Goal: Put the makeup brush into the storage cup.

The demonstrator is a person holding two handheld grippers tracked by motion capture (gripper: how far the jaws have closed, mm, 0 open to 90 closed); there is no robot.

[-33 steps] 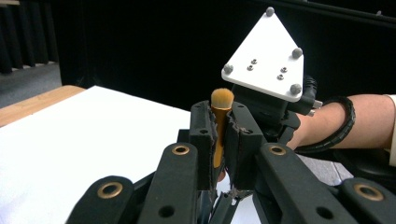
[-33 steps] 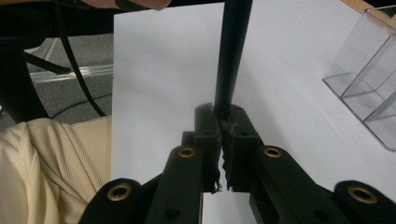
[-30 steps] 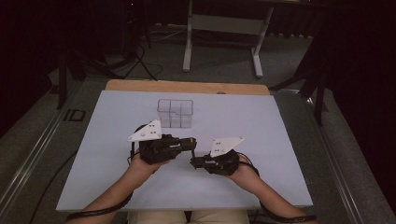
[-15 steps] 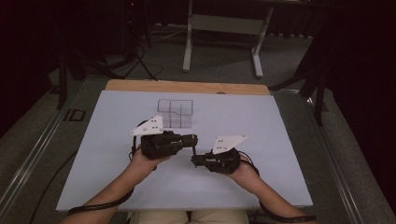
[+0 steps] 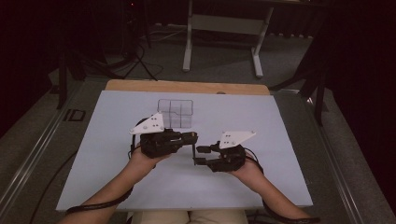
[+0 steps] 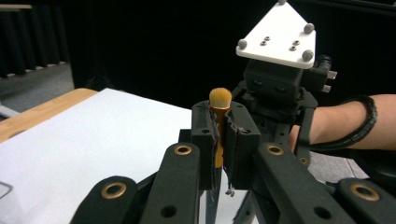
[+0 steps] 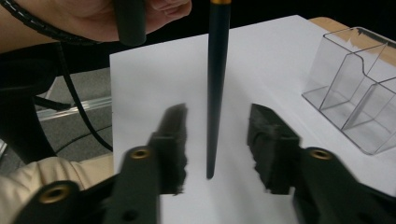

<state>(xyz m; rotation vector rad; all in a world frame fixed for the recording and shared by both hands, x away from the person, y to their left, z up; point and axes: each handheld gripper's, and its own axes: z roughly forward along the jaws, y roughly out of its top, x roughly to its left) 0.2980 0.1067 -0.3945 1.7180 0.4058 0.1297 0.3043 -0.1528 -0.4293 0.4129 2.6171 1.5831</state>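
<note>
Right gripper (image 7: 217, 144) jaws have just been opening: a second ago they were shut around the lower handle of the makeup brush (image 6: 219, 123), and now they stand apart on either side of it with clear gaps, touching nothing. Neither hand has shifted much across the table.

That leaves the brush with the left gripper (image 6: 220, 135) alone, which clamps it tight near the gold ferrule, the tan bristle tip poking out beyond the pads. In the right gripper view the black handle (image 7: 215, 88) hangs free between the open jaws, its end above the white table surface (image 5: 280, 121). From above, the brush (image 5: 194, 150) hangs as a thin dark line between the two tools.

The grip sits near one end of a long, slim, smooth handle, so I judge the brush may pivot or slide in the pads if the left hand swings quickly. The clear compartment organizer (image 5: 175, 113) stands behind the grippers; if the brush is meant for it, a tilted handle could catch a divider wall and tip or push the light box.
</note>
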